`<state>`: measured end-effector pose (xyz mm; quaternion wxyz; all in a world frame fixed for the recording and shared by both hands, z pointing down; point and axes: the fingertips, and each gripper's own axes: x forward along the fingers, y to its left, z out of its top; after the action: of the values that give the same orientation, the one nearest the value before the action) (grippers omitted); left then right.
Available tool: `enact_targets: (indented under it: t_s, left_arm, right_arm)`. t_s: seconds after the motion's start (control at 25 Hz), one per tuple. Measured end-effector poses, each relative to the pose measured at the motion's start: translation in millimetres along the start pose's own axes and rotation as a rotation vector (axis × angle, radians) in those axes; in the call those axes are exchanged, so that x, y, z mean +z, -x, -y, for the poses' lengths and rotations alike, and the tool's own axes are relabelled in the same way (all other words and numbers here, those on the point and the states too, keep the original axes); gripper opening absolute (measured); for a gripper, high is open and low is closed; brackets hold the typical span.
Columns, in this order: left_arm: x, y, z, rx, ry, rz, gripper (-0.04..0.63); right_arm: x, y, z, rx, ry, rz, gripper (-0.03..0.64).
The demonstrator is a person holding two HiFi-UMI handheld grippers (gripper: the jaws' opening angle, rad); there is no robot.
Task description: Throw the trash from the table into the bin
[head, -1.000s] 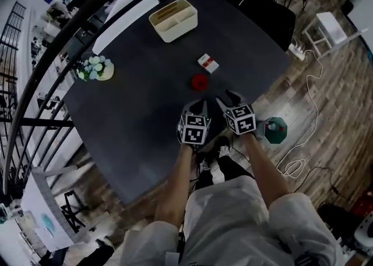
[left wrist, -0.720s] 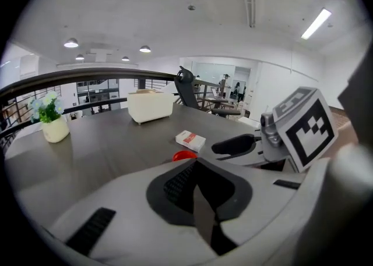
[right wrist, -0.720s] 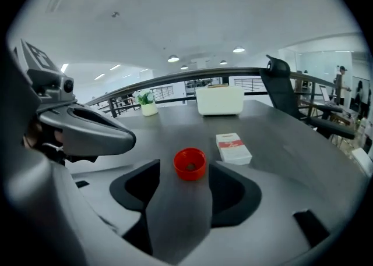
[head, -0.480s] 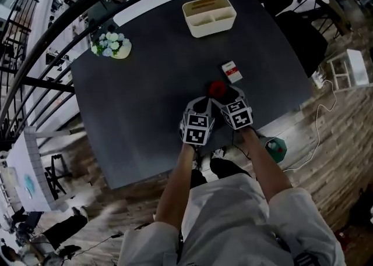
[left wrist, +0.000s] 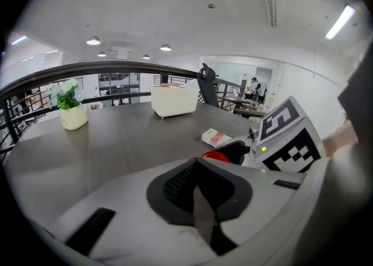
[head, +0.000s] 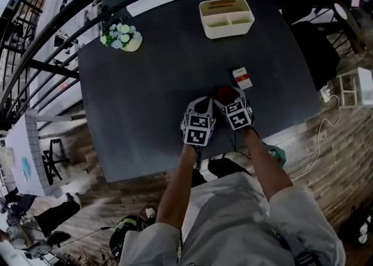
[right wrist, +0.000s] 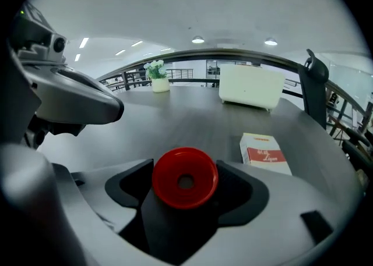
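Red round cap [right wrist: 185, 178], shallow, hole at its centre: on the dark surface [right wrist: 192, 125], between the spread fingers [right wrist: 242, 192] of the right gripper [right wrist: 186, 186]. Small white box [right wrist: 265, 153], red label up, lies flat just beyond the fingers, to their right, apart from the cap.

A: What sits on the dark tabletop [head: 145, 102]?
B: Far left, a pot of flowers [head: 122, 36]. Far side, right of centre, a cream caddy [head: 227, 17]. Near right, a red-and-white packet [head: 242, 78], with a red cap [right wrist: 169, 171] just nearer.
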<state>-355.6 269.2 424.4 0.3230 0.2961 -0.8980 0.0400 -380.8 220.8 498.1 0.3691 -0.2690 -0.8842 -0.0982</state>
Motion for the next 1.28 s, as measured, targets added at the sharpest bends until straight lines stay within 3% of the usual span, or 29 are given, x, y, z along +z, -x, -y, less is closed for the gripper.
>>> enact_targets:
  t_s: [0.08,0.48,0.6,0.88,1.28]
  left_arm:
    - [0,4,1,-0.008,-0.003,0.004,0.028]
    - [3,8,55,-0.153,-0.106,-0.024,0.026]
    - [-1,12,104,-0.215,-0.152,-0.034,0.028]
    - [-30,5,209,-0.465,-0.319,-0.089,0.028]
    - [-105,23,346,-0.729,-0.503,-0.18,0.027]
  right_arm:
    - [1,3,-3,-0.011,-0.015,0.019,0.322]
    - [-19,67,8,-0.163,-0.196,0.086,0.319]
    - [-51,107,15,-0.215,-0.243,0.103,0.319]
    - [-143,186,36,-0.434,-0.469,0.089,0.319]
    - [-275,280,20,-0.659,-0.74,0.094,0.319]
